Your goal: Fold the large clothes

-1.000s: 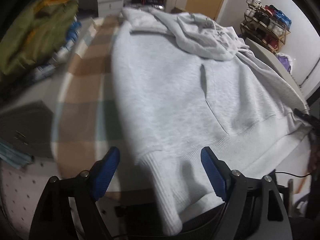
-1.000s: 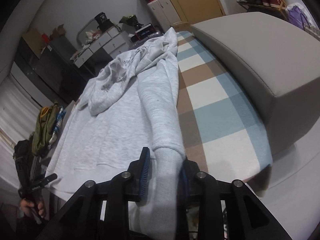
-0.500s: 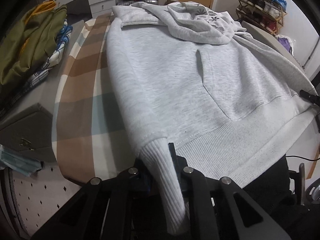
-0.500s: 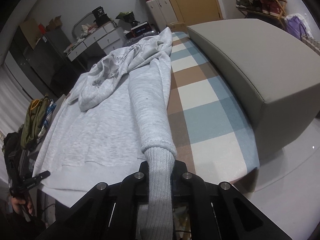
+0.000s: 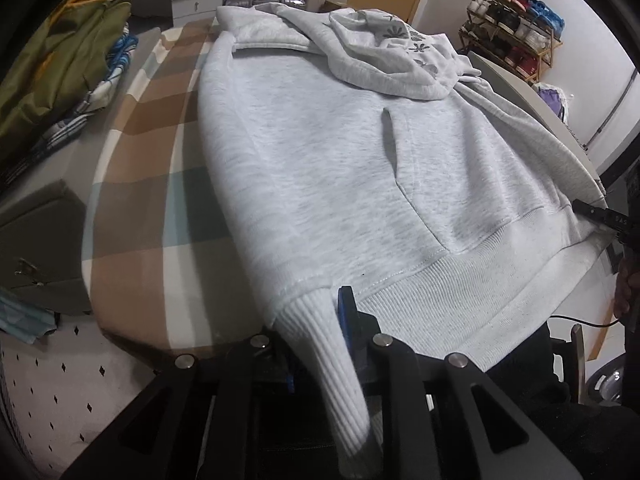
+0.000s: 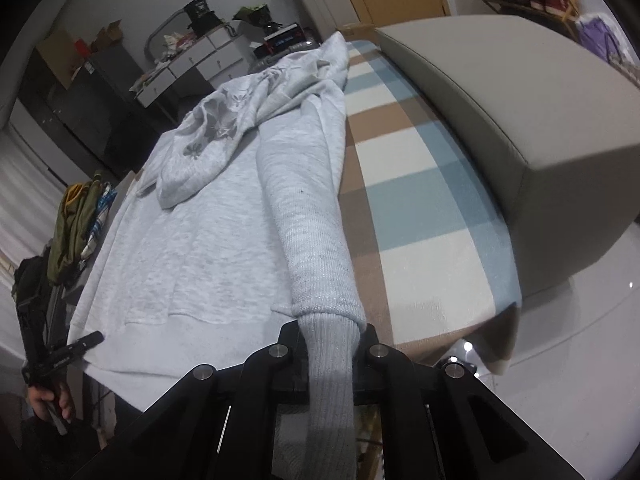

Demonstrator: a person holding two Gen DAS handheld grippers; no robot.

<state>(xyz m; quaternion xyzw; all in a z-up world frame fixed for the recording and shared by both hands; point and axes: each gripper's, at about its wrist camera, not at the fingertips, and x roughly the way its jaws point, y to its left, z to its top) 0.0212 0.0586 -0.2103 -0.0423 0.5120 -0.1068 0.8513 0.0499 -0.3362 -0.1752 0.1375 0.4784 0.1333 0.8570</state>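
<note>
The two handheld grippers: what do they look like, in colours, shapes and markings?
The left gripper is a black frame of angled bars joined by round silver bolts, with triangular cut-outs; one blue finger pad shows. The right gripper has the same black bars and silver bolts; its pads are hidden. In the right wrist view, the left gripper's side carries small pale lettering, too small to read.
</note>
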